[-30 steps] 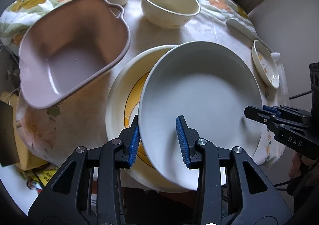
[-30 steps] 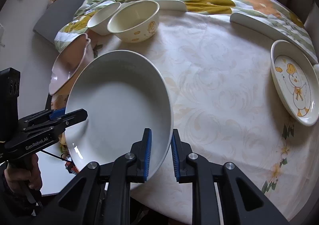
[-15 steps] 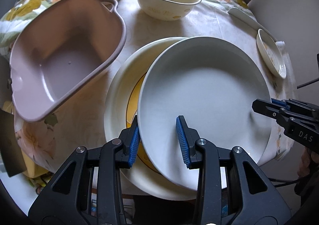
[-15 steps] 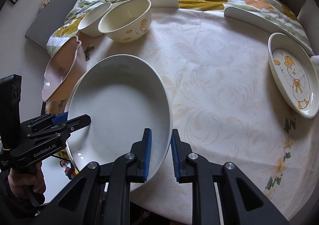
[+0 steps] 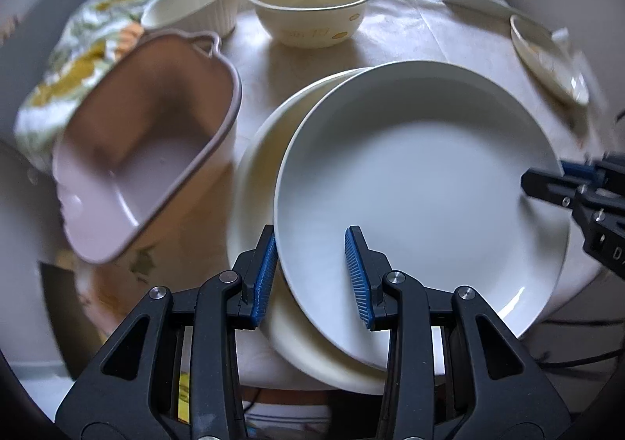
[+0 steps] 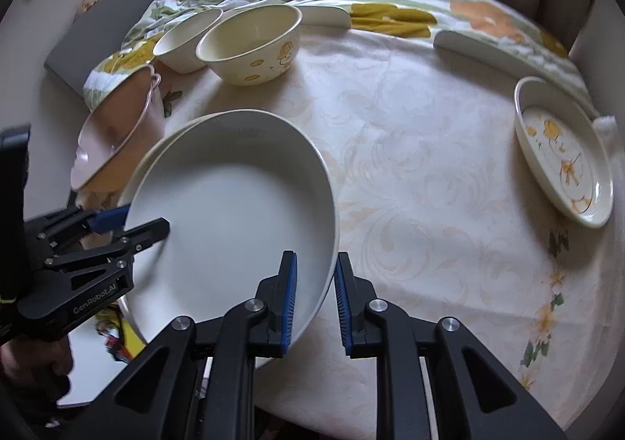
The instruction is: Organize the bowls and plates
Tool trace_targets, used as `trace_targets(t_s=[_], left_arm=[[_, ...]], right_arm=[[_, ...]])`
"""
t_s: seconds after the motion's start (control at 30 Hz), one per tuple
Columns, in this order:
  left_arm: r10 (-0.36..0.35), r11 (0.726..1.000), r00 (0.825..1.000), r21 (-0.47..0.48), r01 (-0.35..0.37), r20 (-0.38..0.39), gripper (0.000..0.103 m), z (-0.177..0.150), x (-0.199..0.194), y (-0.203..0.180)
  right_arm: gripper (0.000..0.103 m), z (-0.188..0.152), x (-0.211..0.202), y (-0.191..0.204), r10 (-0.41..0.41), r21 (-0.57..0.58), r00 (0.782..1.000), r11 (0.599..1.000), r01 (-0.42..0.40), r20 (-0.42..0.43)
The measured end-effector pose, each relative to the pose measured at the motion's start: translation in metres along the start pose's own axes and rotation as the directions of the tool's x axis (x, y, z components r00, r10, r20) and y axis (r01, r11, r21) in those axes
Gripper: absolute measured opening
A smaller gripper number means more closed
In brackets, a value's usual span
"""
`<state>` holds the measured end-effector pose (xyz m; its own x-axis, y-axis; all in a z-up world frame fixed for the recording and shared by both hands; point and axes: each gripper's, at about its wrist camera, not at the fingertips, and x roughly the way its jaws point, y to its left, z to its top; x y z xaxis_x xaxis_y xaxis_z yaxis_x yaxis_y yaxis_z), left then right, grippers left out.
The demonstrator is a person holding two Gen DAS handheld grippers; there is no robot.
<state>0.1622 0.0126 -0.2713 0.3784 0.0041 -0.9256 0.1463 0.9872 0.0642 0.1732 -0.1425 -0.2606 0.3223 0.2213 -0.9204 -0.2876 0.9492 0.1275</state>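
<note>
A large white deep plate (image 5: 422,182) (image 6: 234,213) is held between both grippers, over a cream plate (image 5: 254,151) that lies on the table and shows only as a crescent on its left. My left gripper (image 5: 310,276) (image 6: 144,223) is shut on the white plate's near-left rim, one pad outside and one inside. My right gripper (image 6: 314,303) (image 5: 543,178) is shut on the opposite rim. Whether the white plate touches the cream one I cannot tell.
A pink handled dish (image 5: 136,151) (image 6: 113,143) sits tilted at the table's left edge. A cream bowl (image 5: 308,6) and a ribbed white bowl (image 5: 191,6) stand at the back. A small duck-printed plate (image 6: 562,151) lies at the right. A floral cloth (image 6: 390,10) is bunched behind.
The left view has rolled and the table now looks level. The white plate has come down over the cream plate and hides its yellow pattern. Both grips are unchanged.
</note>
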Motion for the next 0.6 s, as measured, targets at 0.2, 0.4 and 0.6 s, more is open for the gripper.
trace_targets(t_s=[0.2, 0.4, 0.6], left_arm=[[0.082, 0.993, 0.996, 0.081, -0.085, 0.037, 0.032, -0.005, -0.003, -0.007], [0.151, 0.977, 0.986, 0.138, -0.160, 0.070, 0.032, -0.006, -0.007, -0.016], [0.162, 0.973, 0.984, 0.151, -0.172, 0.076, 0.032, -0.007, -0.008, -0.019]], right_arm=[[0.018, -0.005, 0.001, 0.013, -0.077, -0.062, 0.997, 0.995, 0.079, 0.032], [0.018, -0.006, 0.003, 0.023, -0.145, -0.119, 0.988, 0.981, 0.150, 0.051], [0.018, -0.007, 0.004, 0.025, -0.169, -0.124, 0.984, 0.977, 0.175, 0.061]])
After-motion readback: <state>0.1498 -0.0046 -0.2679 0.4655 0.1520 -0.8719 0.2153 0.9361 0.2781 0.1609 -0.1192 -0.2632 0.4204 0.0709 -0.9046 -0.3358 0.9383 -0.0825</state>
